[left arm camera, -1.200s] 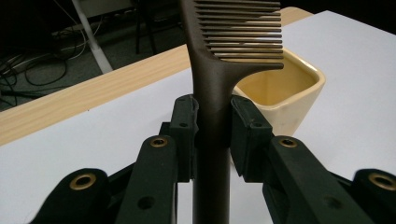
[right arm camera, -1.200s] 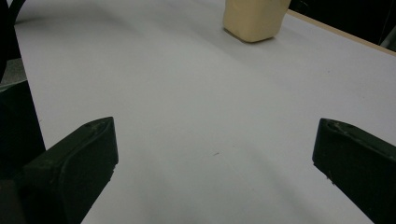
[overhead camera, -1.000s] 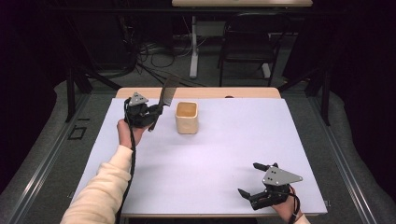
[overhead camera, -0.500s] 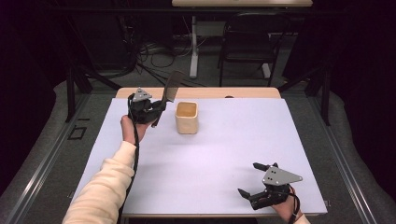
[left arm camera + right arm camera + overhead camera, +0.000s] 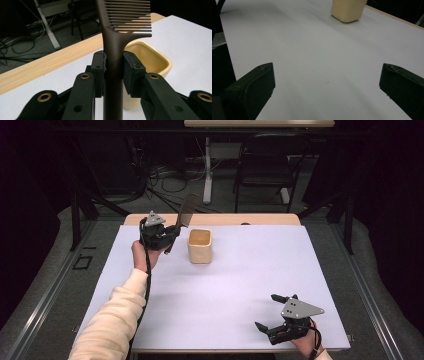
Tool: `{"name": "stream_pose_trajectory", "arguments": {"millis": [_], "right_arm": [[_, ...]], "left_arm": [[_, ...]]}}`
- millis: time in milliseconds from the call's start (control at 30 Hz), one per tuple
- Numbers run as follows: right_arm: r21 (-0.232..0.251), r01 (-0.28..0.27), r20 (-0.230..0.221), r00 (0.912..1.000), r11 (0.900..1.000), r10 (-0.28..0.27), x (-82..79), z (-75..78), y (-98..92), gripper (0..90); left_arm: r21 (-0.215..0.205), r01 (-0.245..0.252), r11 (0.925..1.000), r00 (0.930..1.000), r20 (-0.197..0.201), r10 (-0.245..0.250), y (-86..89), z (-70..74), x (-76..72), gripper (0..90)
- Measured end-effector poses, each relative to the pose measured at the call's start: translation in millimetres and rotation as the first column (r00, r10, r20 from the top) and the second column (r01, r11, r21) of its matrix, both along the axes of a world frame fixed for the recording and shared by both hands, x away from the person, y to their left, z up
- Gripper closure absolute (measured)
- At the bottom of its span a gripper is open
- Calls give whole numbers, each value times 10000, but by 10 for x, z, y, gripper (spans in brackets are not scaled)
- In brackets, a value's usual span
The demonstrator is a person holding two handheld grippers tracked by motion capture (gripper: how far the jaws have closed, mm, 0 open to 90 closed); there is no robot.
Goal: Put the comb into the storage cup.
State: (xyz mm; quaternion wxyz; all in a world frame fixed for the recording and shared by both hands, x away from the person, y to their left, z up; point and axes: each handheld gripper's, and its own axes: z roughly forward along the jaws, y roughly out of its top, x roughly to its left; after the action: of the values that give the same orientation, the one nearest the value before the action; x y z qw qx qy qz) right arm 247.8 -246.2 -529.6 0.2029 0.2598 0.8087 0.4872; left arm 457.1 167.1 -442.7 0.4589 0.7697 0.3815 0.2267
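One ridged brown comb (image 5: 113, 50); squarish cream cup (image 5: 200, 246)

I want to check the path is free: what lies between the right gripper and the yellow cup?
Nothing: between the right gripper and the yellow cup the white table cover is bare, as the high view and right gripper view show.

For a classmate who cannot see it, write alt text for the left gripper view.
A dark comb stands upright, its handle clamped between the left gripper's black jaws, teeth pointing right. Just behind it a cream cup sits, open and empty, on the white table.
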Motion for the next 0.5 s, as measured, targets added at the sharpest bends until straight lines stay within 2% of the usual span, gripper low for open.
{"name": "stream_pose_trajectory", "arguments": {"millis": [500], "right_arm": [[-1,-22,-13,10000,10000,22,0,0,3,0]], "left_arm": [[-116,-13,9999,9996,296,16,-82,124,49,724]]}}
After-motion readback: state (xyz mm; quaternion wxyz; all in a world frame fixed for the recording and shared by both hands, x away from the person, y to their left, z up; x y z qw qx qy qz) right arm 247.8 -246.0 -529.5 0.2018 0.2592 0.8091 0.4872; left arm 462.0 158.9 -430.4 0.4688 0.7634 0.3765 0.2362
